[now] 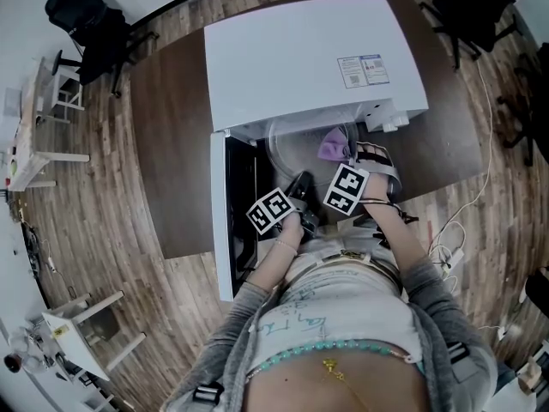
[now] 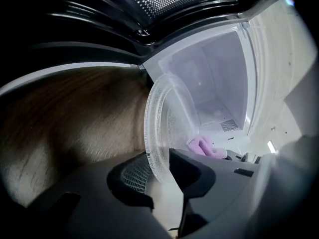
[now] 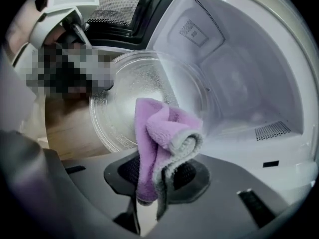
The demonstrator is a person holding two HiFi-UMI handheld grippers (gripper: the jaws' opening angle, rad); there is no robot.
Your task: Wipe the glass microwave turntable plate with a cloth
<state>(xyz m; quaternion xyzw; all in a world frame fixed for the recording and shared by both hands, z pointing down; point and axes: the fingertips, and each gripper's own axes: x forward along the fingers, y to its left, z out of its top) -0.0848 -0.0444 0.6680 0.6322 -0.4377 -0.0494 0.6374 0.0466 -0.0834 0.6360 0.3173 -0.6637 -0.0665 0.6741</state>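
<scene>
Purple microfibre is filling the nearest ground: my right gripper is clamping the folded cloth between its jaws, the fold bunching above them. Just past it, the glass turntable plate is standing tilted up on edge, out of its seat, at the mouth of the open microwave. My left gripper is pinching its lower rim, one jaw on each face of the glass. The cloth is sitting low against the plate's inner face; whether it is touching yet I cannot tell. Behind the glass the white cavity is gaping, the mesh door swung aside. By my reading, the wiping stroke is only starting. What is coming next is asking for firm cloth pressure across the face while my left grip is bracing the rim against sliding or twisting.
</scene>
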